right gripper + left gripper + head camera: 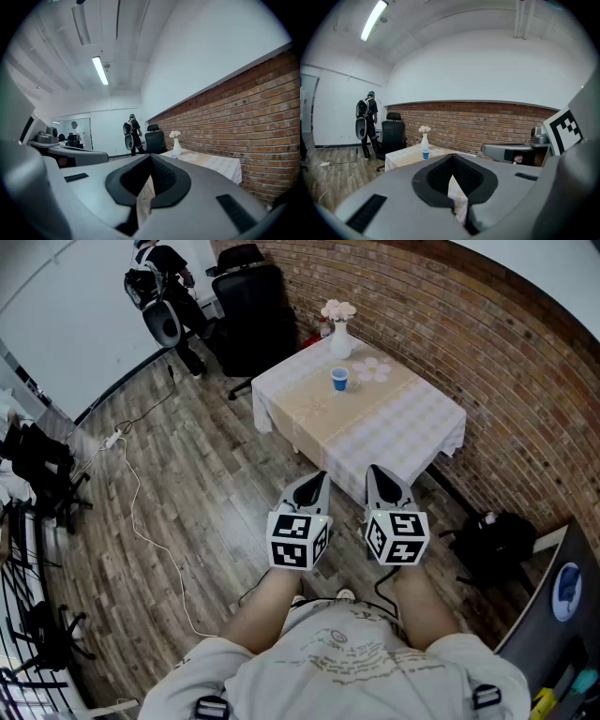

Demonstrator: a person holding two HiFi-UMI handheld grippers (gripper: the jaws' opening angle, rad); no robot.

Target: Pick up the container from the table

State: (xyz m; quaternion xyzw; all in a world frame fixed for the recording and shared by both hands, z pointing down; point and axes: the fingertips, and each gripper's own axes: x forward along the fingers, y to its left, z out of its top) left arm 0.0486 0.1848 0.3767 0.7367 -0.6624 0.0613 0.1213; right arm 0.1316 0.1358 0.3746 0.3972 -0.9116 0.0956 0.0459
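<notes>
On the cloth-covered table point(422, 427) by the brick wall point(487, 343), the container, a small blue cup point(339, 379), stood upright near the far edge. A white vase of pale flowers point(341, 338) stood just beyond the cup, and a flower-shaped mat point(373, 369) lay beside it. The left gripper point(319, 479) and the right gripper point(375, 474) were held side by side close to the person's body, above the wooden floor point(187, 456). Both were short of the table's near edge and well apart from the cup. Each gripper pointed toward the table with its jaws pressed together and nothing between them. A black office chair point(253, 310) stood behind the table, and a person with a backpack point(164, 287) stood farther off. A white cable point(141, 512) trailed across the floor.
</notes>
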